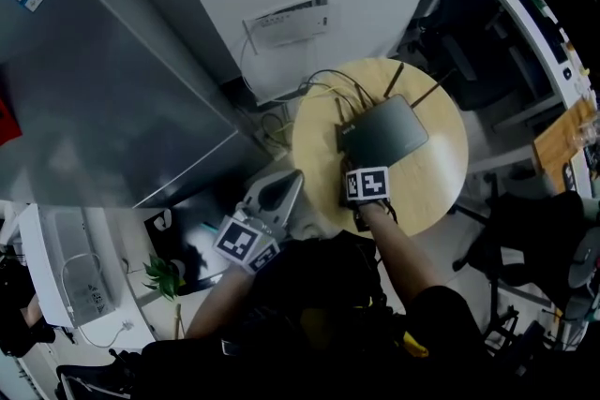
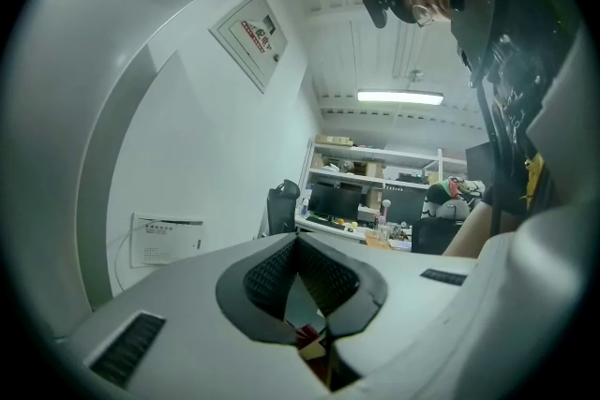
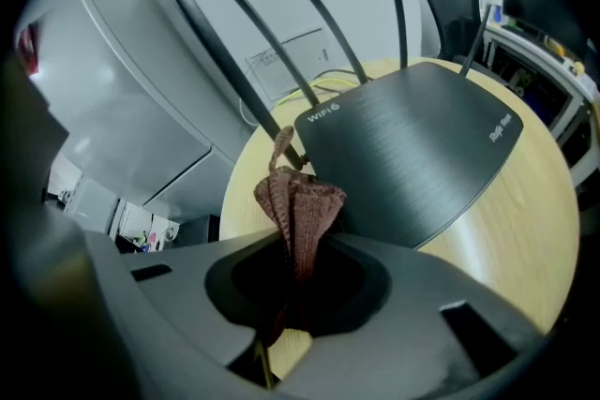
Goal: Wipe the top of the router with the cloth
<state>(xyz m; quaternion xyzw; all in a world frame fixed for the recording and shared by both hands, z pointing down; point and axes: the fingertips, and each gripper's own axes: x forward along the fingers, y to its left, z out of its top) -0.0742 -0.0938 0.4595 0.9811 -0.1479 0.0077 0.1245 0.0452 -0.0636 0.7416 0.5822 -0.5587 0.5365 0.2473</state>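
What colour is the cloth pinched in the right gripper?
The knitted cloth is reddish-brown; it shows best in the right gripper view.

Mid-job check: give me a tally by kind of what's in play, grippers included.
Router: 1
Cloth: 1
Table: 1
Grippers: 2 (left gripper, right gripper shut on the cloth)
Total: 5

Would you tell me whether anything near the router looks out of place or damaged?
Nothing looks spilled or damaged. The dark grey router lies flat on the round wooden table. One oddity: the reddish-brown knitted cloth sits bunched into a narrow wad in the right gripper, not spread out.
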